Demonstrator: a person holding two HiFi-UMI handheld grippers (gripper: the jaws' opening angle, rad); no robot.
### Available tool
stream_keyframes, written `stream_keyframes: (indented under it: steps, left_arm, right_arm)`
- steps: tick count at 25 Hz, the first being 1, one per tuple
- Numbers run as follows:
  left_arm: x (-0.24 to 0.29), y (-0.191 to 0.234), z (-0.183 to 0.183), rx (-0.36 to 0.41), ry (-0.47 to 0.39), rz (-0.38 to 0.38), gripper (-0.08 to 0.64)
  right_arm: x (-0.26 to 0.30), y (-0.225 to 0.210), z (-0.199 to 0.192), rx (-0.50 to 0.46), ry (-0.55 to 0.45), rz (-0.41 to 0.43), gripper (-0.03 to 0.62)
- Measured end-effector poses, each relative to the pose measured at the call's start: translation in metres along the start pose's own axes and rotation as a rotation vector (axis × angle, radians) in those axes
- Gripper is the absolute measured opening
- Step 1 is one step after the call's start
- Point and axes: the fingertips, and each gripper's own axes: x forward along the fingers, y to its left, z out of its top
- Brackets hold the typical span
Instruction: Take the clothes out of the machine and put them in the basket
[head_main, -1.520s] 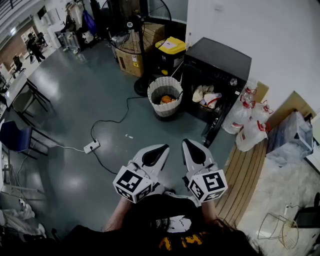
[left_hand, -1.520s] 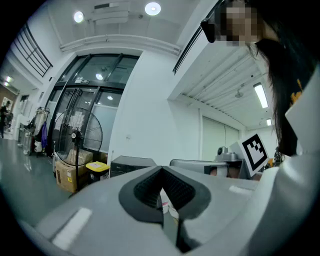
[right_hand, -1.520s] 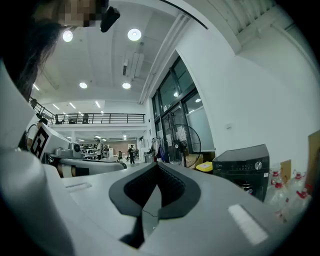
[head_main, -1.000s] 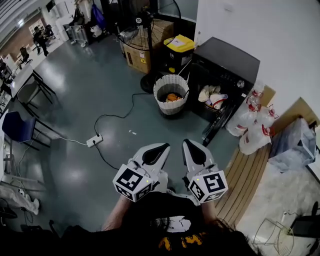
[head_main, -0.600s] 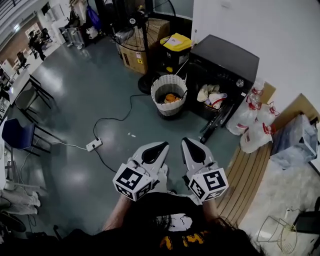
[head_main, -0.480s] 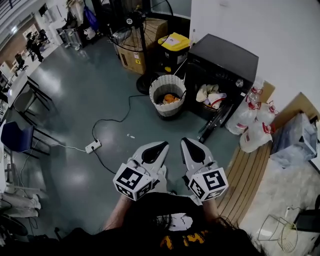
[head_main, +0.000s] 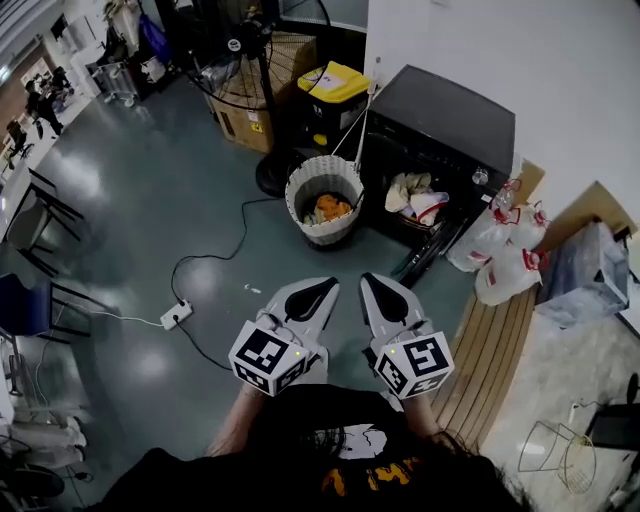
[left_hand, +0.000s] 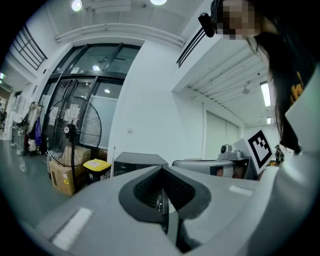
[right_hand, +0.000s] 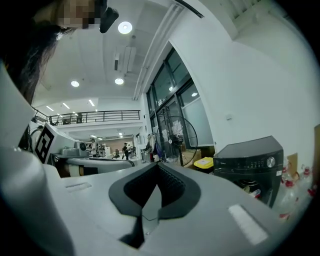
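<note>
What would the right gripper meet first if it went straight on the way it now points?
Probably the black standing fan, which stands almost dead ahead of the shut right gripper; the white woven basket sits lower, likely passed over. Depth is unclear.

no text readable, shirt print (head_main: 365, 478) (yellow) unclear

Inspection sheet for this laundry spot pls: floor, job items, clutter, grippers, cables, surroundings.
Surface: glossy grey floor, one small white scrap.
Job's things: black machine, door open, clothes in the drum; basket beside it holds an orange garment.
Clutter: tied plastic bags right of the machine.
Grippers: left gripper and right gripper both shut, empty, short of the machine.
Cables: black cable across the floor to a power strip.
Surroundings: standing fan, yellow-lidded bin, cardboard box.
</note>
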Motion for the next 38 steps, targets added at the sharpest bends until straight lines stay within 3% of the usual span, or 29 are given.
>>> stream_keyframes:
  steps: [11, 19, 26, 38]
  left_arm:
    - [0.049, 0.117, 0.026, -0.008, -0.004, -0.086, 0.0]
    - [0.073, 0.175, 0.031, 0.005, 0.009, -0.141, 0.0]
    - [0.085, 0.205, 0.028, -0.008, 0.022, -0.161, 0.0]
    - [0.11, 0.211, 0.013, -0.041, 0.061, -0.207, 0.0]
  right_arm:
    - [0.116, -0.03, 0.006, 0.042, 0.021, -0.095, 0.027]
    - [0.174, -0.048, 0.006, 0.054, 0.018, -0.158, 0.026]
    - [0.2, -0.054, 0.001, 0.044, 0.046, -0.193, 0.027]
    - [0.217, -0.079, -0.008, 0.055, 0.08, -0.222, 0.028]
